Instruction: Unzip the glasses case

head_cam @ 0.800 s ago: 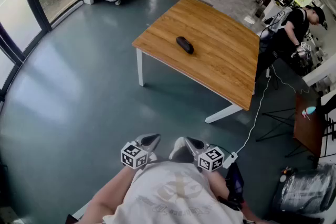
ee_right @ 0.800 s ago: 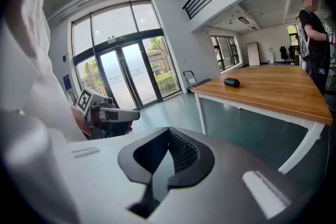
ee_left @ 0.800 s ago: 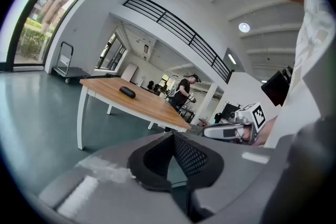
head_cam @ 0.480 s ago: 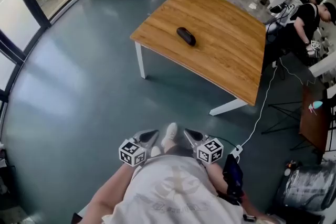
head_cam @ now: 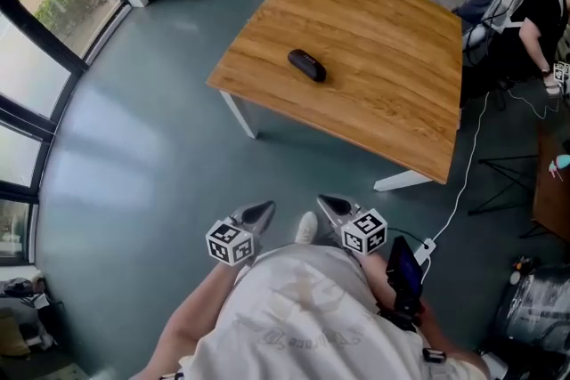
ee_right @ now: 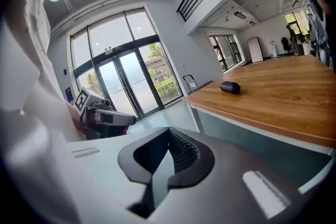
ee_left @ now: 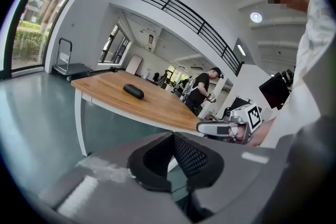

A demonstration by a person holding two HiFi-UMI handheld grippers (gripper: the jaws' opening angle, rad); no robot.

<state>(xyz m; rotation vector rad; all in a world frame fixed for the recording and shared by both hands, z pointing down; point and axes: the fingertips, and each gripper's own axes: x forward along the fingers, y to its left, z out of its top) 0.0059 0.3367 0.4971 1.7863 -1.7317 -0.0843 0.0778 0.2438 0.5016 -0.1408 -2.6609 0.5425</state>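
Lying towards the near left corner of the table [head_cam: 392, 102], the glasses case [head_cam: 306, 65] has its long axis roughly along the near edge. The left gripper [head_cam: 257, 214] and right gripper [head_cam: 331, 206], both pressed together and empty, are well short of it, and neither is clearly nearer.

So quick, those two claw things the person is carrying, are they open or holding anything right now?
Left gripper: closed, holding nothing.
Right gripper: closed, holding nothing.
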